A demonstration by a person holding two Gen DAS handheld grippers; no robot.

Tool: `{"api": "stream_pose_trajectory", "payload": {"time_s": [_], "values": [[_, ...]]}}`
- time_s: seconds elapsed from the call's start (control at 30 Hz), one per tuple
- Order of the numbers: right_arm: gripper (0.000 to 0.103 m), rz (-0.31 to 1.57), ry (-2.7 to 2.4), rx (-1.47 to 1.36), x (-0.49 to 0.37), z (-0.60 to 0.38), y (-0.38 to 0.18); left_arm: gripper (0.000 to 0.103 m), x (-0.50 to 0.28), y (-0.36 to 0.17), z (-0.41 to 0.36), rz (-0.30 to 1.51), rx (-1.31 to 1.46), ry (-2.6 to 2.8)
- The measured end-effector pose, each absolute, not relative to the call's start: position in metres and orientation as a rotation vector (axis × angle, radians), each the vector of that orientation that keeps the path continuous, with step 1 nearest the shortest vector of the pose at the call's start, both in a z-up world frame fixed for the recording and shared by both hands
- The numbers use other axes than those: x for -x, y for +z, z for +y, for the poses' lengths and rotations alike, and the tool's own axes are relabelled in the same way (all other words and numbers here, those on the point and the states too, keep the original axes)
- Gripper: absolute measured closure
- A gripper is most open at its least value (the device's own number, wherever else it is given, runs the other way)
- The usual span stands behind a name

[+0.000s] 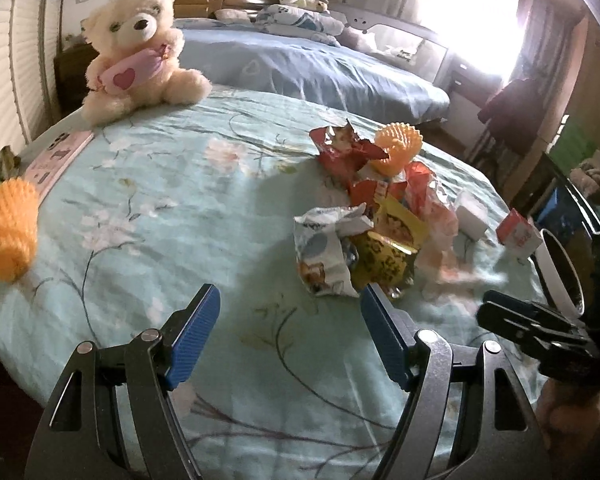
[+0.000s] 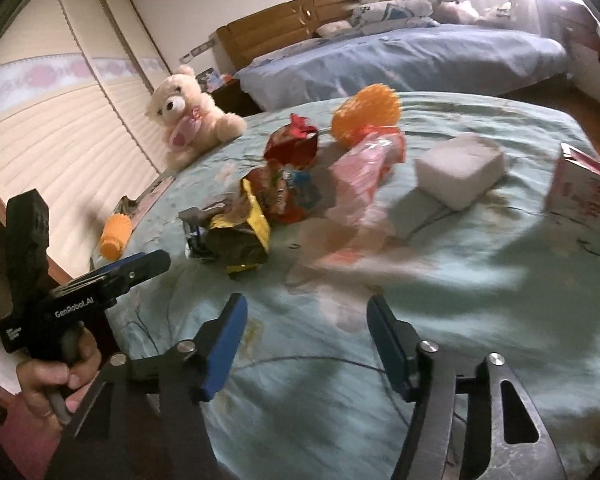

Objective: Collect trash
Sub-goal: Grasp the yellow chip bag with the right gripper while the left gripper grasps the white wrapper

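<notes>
Blue-padded left gripper hangs low over the near edge of the floral bedspread, jaws spread and empty, aimed at the wrapper heap just beyond. Likely the trash is bunched mid-bed for easy picking. Right gripper hovers alongside, likewise spread, level, pointing at the yellow packet.

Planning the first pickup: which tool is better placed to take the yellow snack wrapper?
Left, probably: the open left tool has the yellow wrapper just past its fingertip. The open right tool sits farther back.
</notes>
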State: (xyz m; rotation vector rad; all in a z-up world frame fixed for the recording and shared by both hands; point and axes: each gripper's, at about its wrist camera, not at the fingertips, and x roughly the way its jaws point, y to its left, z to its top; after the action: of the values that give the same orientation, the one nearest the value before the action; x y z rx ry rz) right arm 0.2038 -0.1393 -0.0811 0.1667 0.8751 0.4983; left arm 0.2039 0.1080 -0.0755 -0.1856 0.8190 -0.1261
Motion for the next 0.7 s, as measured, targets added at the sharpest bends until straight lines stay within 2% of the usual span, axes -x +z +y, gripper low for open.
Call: {"api": "stream_pose_trajectory", "payload": {"time_s": [0.1,0.23,0.3,0.37,0.43,0.47,0.53,0.57,0.6,0.7], "values": [[0.055,0.887,0.516,-0.173,-0.212,-0.131,-0.083,0.029,-0.212,-0.075,0.107,0.822,0.175,-0.147],[0.059,0.903,0.532,-0.174,-0.227,-0.119,-0.088,0.029,-0.223,-0.076,0.103,0.828,0.148,-0.172],[0.065,0.921,0.547,-0.183,-0.235,-0.113,-0.092,0.029,-0.227,-0.078,0.101,0.835,0.139,-0.181],[0.068,0.93,0.56,-0.185,-0.241,-0.108,-0.093,0.034,-0.23,-0.081,0.099,0.841,0.127,-0.189],[0.07,0.939,0.577,-0.188,-0.247,-0.101,-0.095,0.046,-0.235,-0.086,0.096,0.855,0.116,-0.209],[0.073,0.941,0.584,-0.187,-0.249,-0.098,-0.096,0.049,-0.237,-0.088,0.094,0.863,0.111,-0.215],[0.081,0.947,0.592,-0.182,-0.255,-0.093,-0.098,0.063,-0.241,-0.092,0.091,0.876,0.108,-0.23],[0.092,0.951,0.594,-0.183,-0.258,-0.091,-0.099,0.068,-0.243,-0.093,0.09,0.883,0.116,-0.245],[0.099,0.958,0.595,-0.187,-0.26,-0.091,-0.1,0.07,-0.243,-0.094,0.089,0.885,0.119,-0.25],[0.103,0.95,0.596,-0.192,-0.26,-0.094,-0.098,0.076,-0.242,-0.092,0.085,0.868,0.105,-0.248]]}}
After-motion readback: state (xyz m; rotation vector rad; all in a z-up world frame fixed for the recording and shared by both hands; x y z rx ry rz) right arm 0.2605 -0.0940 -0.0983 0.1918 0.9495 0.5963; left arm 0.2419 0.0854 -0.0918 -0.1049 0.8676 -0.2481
